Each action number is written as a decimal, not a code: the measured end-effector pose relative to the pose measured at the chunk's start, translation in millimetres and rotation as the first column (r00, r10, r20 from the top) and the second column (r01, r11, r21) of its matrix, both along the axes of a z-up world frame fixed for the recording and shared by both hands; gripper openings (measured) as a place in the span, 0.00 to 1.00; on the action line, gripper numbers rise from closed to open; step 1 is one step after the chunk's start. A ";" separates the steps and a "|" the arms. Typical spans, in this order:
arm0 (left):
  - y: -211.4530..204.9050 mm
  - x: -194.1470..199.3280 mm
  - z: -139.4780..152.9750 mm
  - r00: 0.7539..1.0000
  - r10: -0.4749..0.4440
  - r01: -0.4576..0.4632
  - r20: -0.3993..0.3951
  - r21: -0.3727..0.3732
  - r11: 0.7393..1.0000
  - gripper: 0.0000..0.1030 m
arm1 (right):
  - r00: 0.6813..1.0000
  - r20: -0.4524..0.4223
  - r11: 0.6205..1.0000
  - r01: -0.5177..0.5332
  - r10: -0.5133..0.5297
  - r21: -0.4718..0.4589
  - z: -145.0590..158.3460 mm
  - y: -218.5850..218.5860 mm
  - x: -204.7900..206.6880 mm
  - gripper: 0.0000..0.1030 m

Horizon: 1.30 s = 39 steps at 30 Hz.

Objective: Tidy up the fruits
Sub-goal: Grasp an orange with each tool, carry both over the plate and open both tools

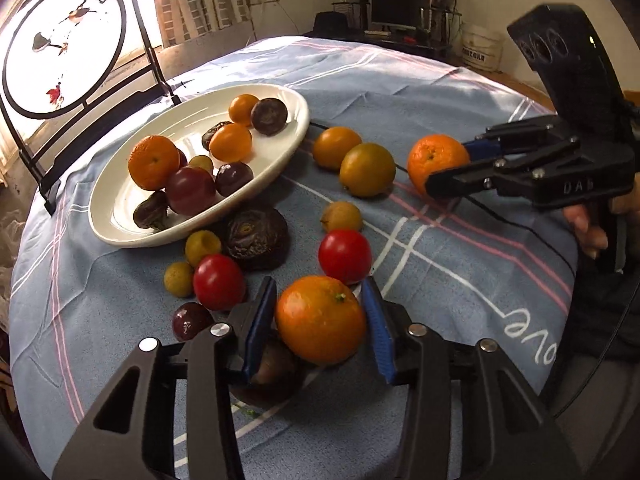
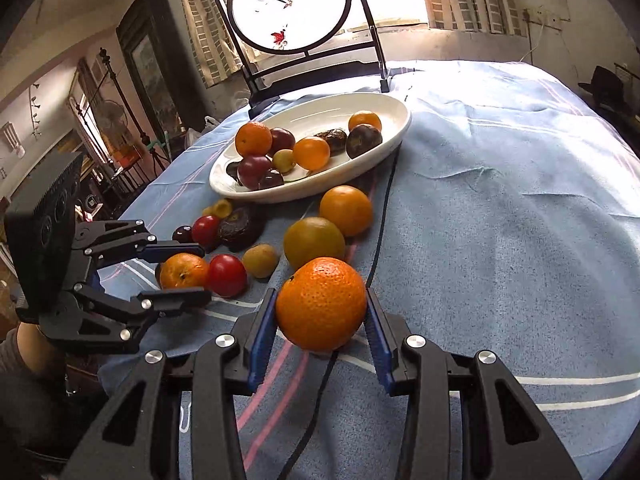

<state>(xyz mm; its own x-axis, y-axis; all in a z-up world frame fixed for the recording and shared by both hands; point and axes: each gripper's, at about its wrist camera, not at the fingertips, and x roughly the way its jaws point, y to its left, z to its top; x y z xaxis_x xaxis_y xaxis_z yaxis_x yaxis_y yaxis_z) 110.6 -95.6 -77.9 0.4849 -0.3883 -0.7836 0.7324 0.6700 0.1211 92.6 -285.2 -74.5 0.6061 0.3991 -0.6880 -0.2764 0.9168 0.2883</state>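
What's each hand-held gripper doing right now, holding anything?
Left hand-held gripper: closed on an orange, pads against its sides.
Right hand-held gripper: closed on another orange.

your plate [image 1: 298, 108] sits at the back of the counter [image 1: 440, 92] before a screen [image 1: 64, 44]; loose fruit lies in front, an orange [image 1: 320, 318] between your left tool's [image 1: 322, 322] pads.
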 end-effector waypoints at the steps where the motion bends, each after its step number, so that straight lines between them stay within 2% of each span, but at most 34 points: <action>1: -0.1 0.8 -1.5 1.000 -0.005 0.005 -0.012 0.005 1.000 0.47 | 1.000 -0.002 1.000 0.004 -0.004 0.007 0.0 -1.1 -0.7 0.41; 3: 0.7 0.5 -3.7 1.000 -0.010 0.010 -0.022 0.019 1.000 0.45 | 1.000 -0.003 1.000 0.007 -0.006 0.014 -0.2 -2.2 -0.7 0.41; 5: 0.2 -5.6 -3.3 1.000 -0.027 0.028 -0.009 0.032 0.999 0.39 | 1.000 -0.001 1.000 0.009 -0.009 0.016 0.0 -2.4 -1.4 0.41; 10: 8.1 -15.3 -1.8 1.000 -0.012 0.012 -0.004 0.013 1.000 0.38 | 1.000 -0.006 1.000 0.011 -0.011 0.026 -0.7 -3.3 -0.6 0.41; 13: 18.5 -15.4 4.8 0.999 0.009 -0.011 -0.033 -0.050 0.999 0.38 | 1.000 0.011 1.000 0.014 -0.014 0.023 1.3 -3.1 -2.6 0.41; 17: 31.3 -15.3 26.9 0.999 0.046 -0.048 -0.014 -0.140 0.989 0.38 | 1.000 0.022 0.999 0.014 -0.015 0.048 10.4 -4.7 -0.5 0.41; 20: 37.3 -5.0 48.0 0.996 0.092 -0.086 0.021 -0.196 0.977 0.38 | 0.997 0.077 1.000 -0.009 0.007 0.025 33.3 1.8 6.9 0.41; 25: 41.5 44.1 67.0 0.981 0.192 -0.177 0.038 -0.239 0.955 0.38 | 0.988 0.148 0.999 -0.040 0.039 0.003 74.1 14.8 48.0 0.41; 28: 47.9 85.5 70.3 0.965 0.261 -0.247 0.018 -0.263 0.933 0.38 | 0.988 0.148 0.999 -0.048 0.047 -0.002 83.1 25.8 84.6 0.41; 33: 55.3 155.1 65.8 0.934 0.352 -0.354 -0.061 -0.290 0.889 0.39 | 0.994 0.104 0.999 -0.032 0.035 -0.033 71.6 47.1 148.9 0.41; 37: 57.3 190.3 52.5 0.905 0.400 -0.426 -0.148 -0.276 0.861 0.39 | 0.997 0.070 0.998 -0.020 0.024 -0.055 52.1 57.3 182.3 0.43; 38: 58.2 194.3 49.1 0.897 0.410 -0.440 -0.162 -0.268 0.857 0.40 | 0.997 0.077 0.998 -0.017 0.022 -0.065 49.2 59.3 184.5 0.48; 39: 58.9 196.8 47.0 0.893 0.413 -0.449 -0.180 -0.263 0.854 0.49 | 0.996 0.088 0.998 -0.017 0.023 -0.067 48.8 59.9 184.9 0.55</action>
<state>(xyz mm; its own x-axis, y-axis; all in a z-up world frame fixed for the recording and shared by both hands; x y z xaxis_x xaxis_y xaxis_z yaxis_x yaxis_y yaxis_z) 307.4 -36.7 -30.9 0.5716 -0.3790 -0.7278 0.3587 0.9131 -0.1937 277.5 -225.2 -25.7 0.6585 0.3673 -0.6569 -0.3167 0.9270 0.2008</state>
